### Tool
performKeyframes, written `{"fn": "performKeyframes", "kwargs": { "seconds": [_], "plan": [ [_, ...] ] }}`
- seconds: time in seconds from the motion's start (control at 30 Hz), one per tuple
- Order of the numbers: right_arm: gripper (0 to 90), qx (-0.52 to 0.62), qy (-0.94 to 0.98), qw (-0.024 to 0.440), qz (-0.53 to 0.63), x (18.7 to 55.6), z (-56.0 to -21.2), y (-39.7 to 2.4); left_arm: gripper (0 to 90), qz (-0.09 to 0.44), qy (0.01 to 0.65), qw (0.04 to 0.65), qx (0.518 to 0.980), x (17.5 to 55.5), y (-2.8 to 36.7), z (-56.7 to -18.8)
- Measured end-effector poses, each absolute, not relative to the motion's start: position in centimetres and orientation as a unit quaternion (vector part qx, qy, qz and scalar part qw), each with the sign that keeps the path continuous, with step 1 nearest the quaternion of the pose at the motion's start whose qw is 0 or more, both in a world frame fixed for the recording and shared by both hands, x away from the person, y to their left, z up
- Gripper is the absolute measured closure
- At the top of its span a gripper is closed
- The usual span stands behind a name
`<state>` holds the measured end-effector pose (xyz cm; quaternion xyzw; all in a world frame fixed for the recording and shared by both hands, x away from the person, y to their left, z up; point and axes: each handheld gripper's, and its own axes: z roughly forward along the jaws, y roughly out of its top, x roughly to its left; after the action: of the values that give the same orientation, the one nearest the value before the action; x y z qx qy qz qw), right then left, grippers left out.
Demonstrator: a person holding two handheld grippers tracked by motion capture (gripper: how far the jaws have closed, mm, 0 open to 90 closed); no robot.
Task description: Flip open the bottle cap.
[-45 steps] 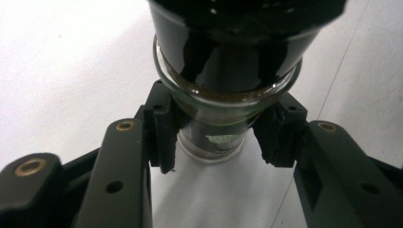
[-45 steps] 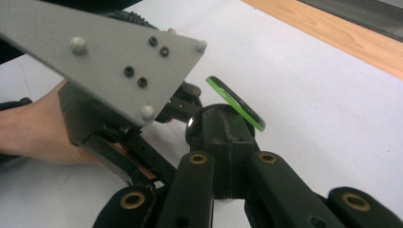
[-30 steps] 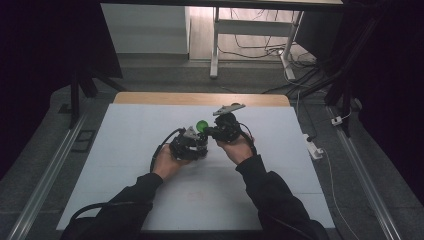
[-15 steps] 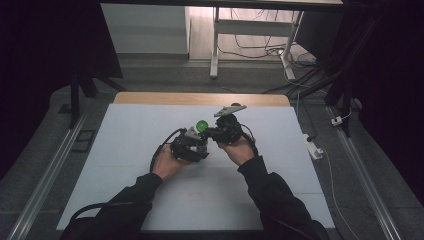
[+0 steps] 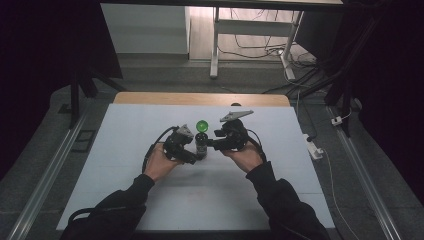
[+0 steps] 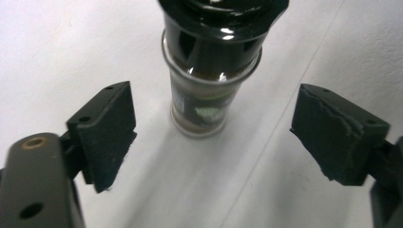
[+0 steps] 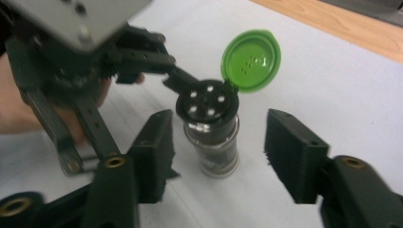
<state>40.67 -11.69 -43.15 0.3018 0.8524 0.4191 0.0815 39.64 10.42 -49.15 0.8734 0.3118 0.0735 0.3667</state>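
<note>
Here is the jar (image 5: 201, 144), standing upright near the middle of the white worktop (image 5: 125, 130), its long axis vertical and its mouth pointing straight up. It is a small glass spice jar with dark contents and a black shaker top with 5 pale holes showing in the right gripper view. The green lid (image 5: 202, 125) is flipped open, hinged at the far edge of the top and standing up behind it, inner face toward the right claw's camera.

The left claw (image 5: 196, 157) comes in low from the jar's left and near side, held in the person's left hand (image 5: 160, 162). In the left gripper view its 2 jaws stand wide apart with the jar (image 6: 204, 90) ahead of them and between their lines, neither pad touching the glass. The label on the jar is too blurred to read.

The right claw (image 5: 212, 144) sits just beside the jar on its right, held in the right hand (image 5: 246, 157), with the grey plate (image 5: 236, 116) on top. In the right gripper view its jaws are also apart, one on each side of the jar (image 7: 212, 137), clear gaps on both sides. The left claw (image 7: 157, 59) shows there too, beyond the jar, one finger (image 7: 183, 78) reaching up to the black top.

Both sleeves are dark.
</note>
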Motion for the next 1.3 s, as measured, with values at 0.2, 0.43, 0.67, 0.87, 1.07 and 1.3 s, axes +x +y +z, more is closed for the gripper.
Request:
{"fn": "performKeyframes", "kwargs": {
  "seconds": [0.2, 0.43, 0.67, 0.87, 1.07, 1.3],
  "plan": [
    [26.3, 0.303, 0.852, 0.075, 0.42, 39.4, -43.3, -12.5, 6.9, 0.052, 0.323, 0.372, 0.869, 38.7, 12.0, -48.4],
    [12.8, 0.3, 0.857, 0.07, 0.413, 37.8, -43.5, -13.4, 3.3, 0.044, 0.331, 0.387, 0.86, 36.4, 14.1, -47.5],
    [6.2, 0.294, 0.86, 0.073, 0.412, 36.0, -43.5, -14.5, 2.1, 0.037, 0.336, 0.404, 0.85, 33.8, 16.5, -46.9],
    [1.0, 0.29, 0.86, 0.081, 0.412, 34.6, -43.5, -15.6, 1.4, 0.036, 0.349, 0.418, 0.838, 31.7, 18.4, -46.6],
    [0.0, 0.298, 0.856, 0.085, 0.415, 33.1, -43.7, -17.5, 0.0, 0.041, 0.36, 0.429, 0.828, 29.4, 20.0, -46.2],
    [0.0, 0.318, 0.847, 0.096, 0.415, 31.5, -43.9, -20.2, 0.0, 0.055, 0.378, 0.435, 0.816, 26.4, 22.3, -46.2]
  ]
}}
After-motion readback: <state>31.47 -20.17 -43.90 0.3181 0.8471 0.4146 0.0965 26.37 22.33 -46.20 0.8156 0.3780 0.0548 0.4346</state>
